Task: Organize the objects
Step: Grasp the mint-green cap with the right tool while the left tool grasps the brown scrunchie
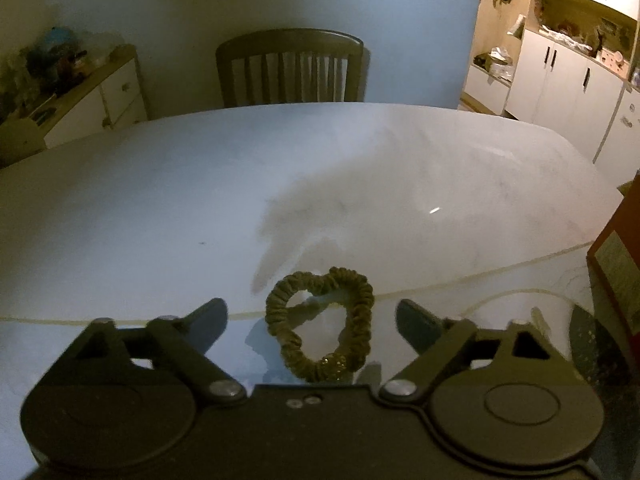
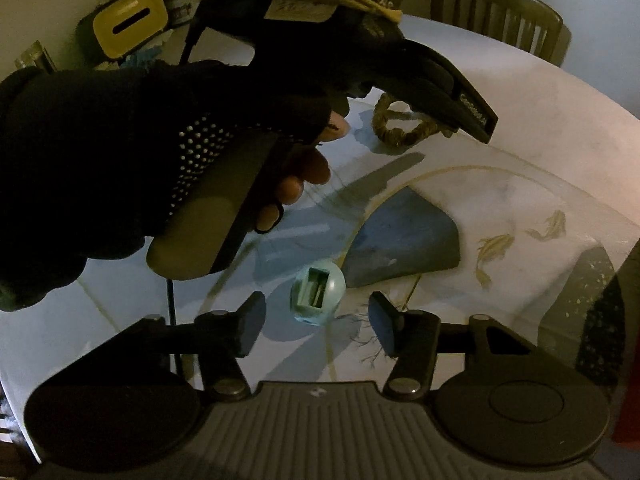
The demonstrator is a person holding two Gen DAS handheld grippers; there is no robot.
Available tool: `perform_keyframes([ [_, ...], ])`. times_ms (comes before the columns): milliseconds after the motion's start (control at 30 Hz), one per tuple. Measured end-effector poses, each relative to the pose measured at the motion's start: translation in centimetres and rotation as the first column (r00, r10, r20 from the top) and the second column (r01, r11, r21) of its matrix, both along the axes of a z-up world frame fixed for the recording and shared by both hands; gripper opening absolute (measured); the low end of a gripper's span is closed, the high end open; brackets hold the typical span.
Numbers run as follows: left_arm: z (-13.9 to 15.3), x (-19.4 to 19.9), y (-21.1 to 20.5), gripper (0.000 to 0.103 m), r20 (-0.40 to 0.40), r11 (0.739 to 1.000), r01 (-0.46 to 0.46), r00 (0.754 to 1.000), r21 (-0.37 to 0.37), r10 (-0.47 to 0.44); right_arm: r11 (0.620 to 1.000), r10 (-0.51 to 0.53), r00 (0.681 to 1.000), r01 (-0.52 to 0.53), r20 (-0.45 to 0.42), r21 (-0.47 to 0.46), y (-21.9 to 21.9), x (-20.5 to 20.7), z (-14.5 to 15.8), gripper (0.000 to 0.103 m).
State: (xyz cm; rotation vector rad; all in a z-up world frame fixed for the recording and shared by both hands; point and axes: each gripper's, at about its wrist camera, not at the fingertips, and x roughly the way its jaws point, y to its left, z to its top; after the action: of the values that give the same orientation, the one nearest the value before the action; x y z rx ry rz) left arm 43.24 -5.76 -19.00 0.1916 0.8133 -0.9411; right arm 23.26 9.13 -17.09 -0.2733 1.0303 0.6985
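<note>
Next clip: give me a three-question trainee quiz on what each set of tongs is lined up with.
1. True or false: the left tongs are shut on the hair scrunchie.
2. What lies between the right tongs' fingers: A scrunchie, B pale green sharpener, C spoon?
3. Fill in: the table faces a wooden ____.

Key: 1 false, they are open around it; 2 B; 3 chair.

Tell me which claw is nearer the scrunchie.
Left. The left claw is open with the scrunchie lying between its fingers. The right claw is open around a small teal sharpener, with the scrunchie farther ahead on the table.
</note>
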Motion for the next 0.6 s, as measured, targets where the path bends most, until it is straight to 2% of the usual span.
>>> perform_keyframes([
  [233, -0.86, 0.39, -0.39, 0.058, -0.016, 1.000, 0.026, 1.000, 0.011, -0.026, 1.000, 0.013, 1.000, -0.013, 0.007, -0.025, 0.29, 0.02, -0.52, 0.043],
  [267, -0.84, 0.34, -0.40, 0.055, -0.009, 1.000, 0.026, 1.000, 0.009, -0.026, 1.000, 0.013, 1.000, -0.013, 0.011, -0.028, 0.28, -0.04, -0.51, 0.039],
  [300, -0.84, 0.32, -0.40, 0.049, -0.011, 1.000, 0.030, 0.999, 0.004, -0.030, 0.999, 0.013, 1.000, -0.012, 0.017, -0.033, 0.14, -0.24, -0.55, 0.034],
  [367, -0.83, 0.35, -0.40, 0.044, -0.011, 1.000, 0.027, 1.000, 0.005, -0.027, 0.999, 0.008, 1.000, -0.008, 0.020, -0.037, -0.07, -0.31, -0.56, 0.032],
  [400, -0.83, 0.26, -0.42, 0.039, -0.008, 1.000, 0.025, 1.000, 0.008, -0.024, 0.999, 0.005, 1.000, -0.004, 0.017, -0.032, -0.18, -0.30, -0.54, 0.028],
  [533, -0.81, -0.13, -0.35, 0.017, -0.016, 0.998, 0.056, 0.998, -0.004, -0.056, 0.999, -0.016, 1.000, 0.017, 0.014, -0.030, -0.39, -0.45, -0.52, 0.028],
  [600, -0.71, -0.20, -0.44, 0.016, -0.025, 0.998, 0.066, 0.997, -0.003, -0.066, 0.999, -0.036, 0.999, 0.036, 0.015, -0.027, -0.69, -0.47, -0.52, 0.028],
])
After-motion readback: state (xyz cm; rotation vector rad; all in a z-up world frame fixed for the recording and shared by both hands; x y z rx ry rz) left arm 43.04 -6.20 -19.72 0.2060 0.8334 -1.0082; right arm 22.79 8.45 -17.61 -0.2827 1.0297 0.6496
